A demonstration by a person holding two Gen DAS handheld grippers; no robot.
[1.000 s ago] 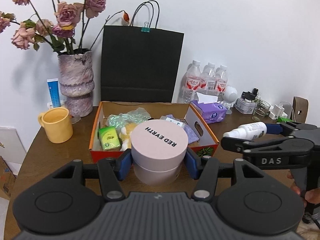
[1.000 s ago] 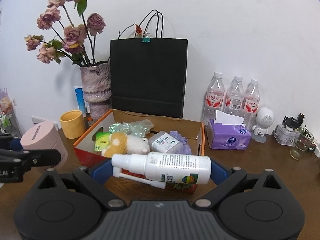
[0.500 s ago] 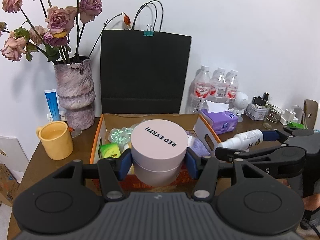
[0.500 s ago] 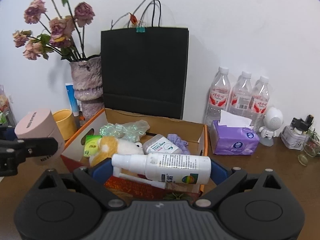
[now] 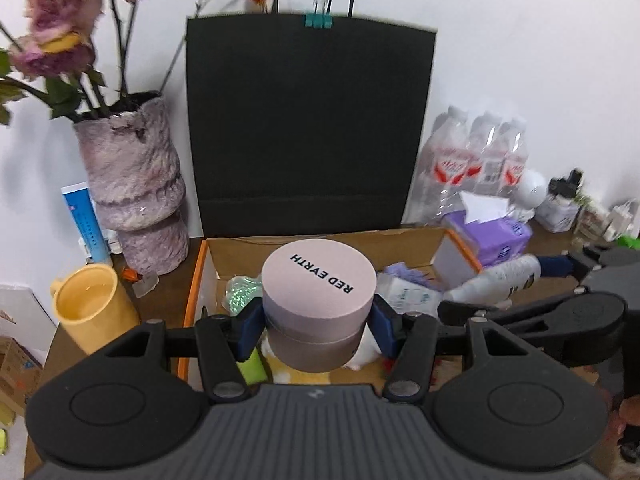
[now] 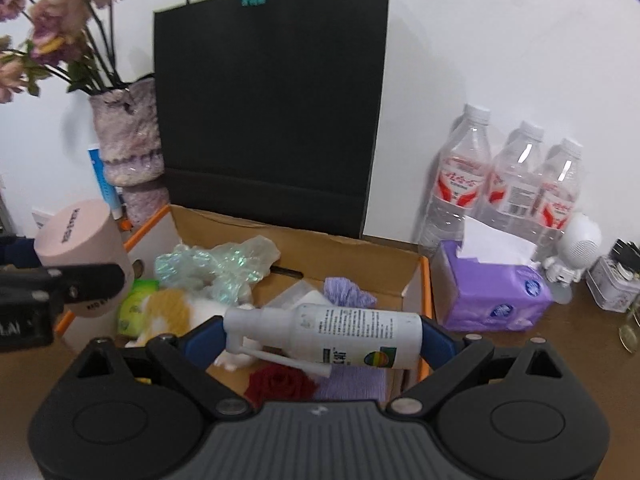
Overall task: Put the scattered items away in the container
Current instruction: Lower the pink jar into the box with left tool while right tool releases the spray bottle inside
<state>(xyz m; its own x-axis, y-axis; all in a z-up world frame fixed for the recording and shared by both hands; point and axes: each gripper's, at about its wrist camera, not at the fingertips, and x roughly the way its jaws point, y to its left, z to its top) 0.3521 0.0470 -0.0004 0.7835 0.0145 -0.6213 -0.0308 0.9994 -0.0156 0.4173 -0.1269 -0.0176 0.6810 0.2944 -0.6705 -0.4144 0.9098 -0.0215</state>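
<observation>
- Left gripper (image 5: pixel 319 320): clamped on the pink "RED EARTH" jar (image 5: pixel 319 294), smooth matte cylinder with a flat lid, held upright above the left half of the cardboard box (image 5: pixel 320 245).
- Best lowered level onto a bare patch of the box floor, clear of the crinkly iridescent wrap (image 6: pixel 216 268) and soft plush toy (image 6: pixel 170 312) inside.
- Right gripper (image 6: pixel 322 336): clamped end to end on the white spray bottle (image 6: pixel 340 332), slick plastic, lying crosswise over the right half of the box.
- Thin nozzle arm worth keeping off the box wall; release low, near the purple knit piece (image 6: pixel 348 292).
</observation>
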